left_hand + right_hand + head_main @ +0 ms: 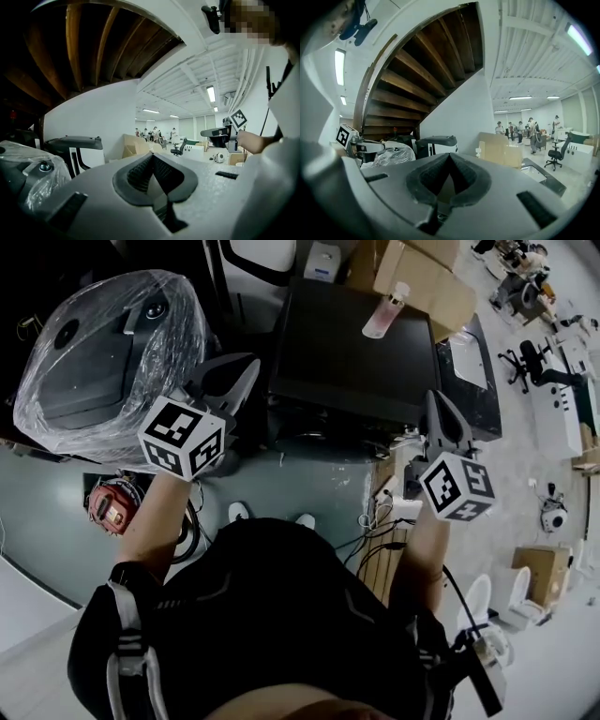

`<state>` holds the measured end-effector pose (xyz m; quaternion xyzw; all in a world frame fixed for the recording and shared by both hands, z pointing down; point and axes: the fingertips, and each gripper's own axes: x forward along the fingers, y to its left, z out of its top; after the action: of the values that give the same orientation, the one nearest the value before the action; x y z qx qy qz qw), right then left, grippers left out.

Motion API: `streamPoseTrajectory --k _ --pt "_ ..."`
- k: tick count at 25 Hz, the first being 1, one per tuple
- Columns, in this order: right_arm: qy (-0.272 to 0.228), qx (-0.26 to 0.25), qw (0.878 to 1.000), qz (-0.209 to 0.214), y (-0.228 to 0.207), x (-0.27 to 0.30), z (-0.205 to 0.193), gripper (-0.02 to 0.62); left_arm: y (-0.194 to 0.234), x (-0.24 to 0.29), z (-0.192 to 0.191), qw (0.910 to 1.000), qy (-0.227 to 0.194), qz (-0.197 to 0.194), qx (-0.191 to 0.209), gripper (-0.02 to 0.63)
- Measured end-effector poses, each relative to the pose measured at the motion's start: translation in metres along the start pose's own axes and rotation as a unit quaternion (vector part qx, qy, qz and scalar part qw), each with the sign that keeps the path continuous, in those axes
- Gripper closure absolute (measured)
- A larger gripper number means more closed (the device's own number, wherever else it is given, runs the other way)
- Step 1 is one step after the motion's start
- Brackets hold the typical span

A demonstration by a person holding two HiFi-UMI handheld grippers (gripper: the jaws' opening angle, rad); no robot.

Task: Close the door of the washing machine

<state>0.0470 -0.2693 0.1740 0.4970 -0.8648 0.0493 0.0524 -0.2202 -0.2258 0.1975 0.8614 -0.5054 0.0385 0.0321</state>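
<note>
A: Where is the washing machine?

B: I take it to be the dark, box-shaped appliance straight ahead of the person. The head view sees it from above, with a pale pink bottle lying on its top. Its door isn't shown. Only the top panel faces the camera, and both gripper views look out over it into the room.

A: So which step is this?

B: That can't be settled. The left gripper and the right gripper are both held up in front of the person, pointing nearly level. Their jaws are pressed together with nothing between them, and neither touches the appliance. That suits hands raised ahead of a reach for an open door. It suits hands drawn clear of a door already shut just as well.

A: What does the next move call for?

B: A look at the front face. Until the door shows, I can't judge whether any push is needed, or where.

A: And room to move?

B: It's tight on the left, where a plastic-wrapped machine sits just beside the left gripper. Cardboard boxes stand behind the appliance. Cables trail over the floor on the person's right, near the appliance's corner. The strip between the person's shoes and the appliance's near edge looks free but narrow. Any downward reach would have to pass that front top edge.
</note>
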Motion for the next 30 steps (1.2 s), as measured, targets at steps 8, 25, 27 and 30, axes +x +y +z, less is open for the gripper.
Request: streamPoseTrajectory --k 8,25,27,30 --pt "-0.016 -0.032 0.999 -0.002 0.031 -0.001 0.014 0.592 0.038 -0.027 0.026 0.9986 -0.028 0.046 0.005 0.603" --pt "-0.035 -0.026 0.999 -0.008 0.018 -0.004 0.023 0.592 0.041 -0.020 0.040 0.9964 -0.043 0.072 0.003 0.603" --pt "-0.036 -0.025 0.999 -0.007 0.017 -0.003 0.024 0.592 0.041 -0.021 0.041 0.9956 -0.051 0.079 0.001 0.603" --pt "-0.035 -0.026 0.999 -0.005 0.017 -0.002 0.023 0.592 0.040 -0.022 0.042 0.9954 -0.055 0.078 -0.007 0.603"
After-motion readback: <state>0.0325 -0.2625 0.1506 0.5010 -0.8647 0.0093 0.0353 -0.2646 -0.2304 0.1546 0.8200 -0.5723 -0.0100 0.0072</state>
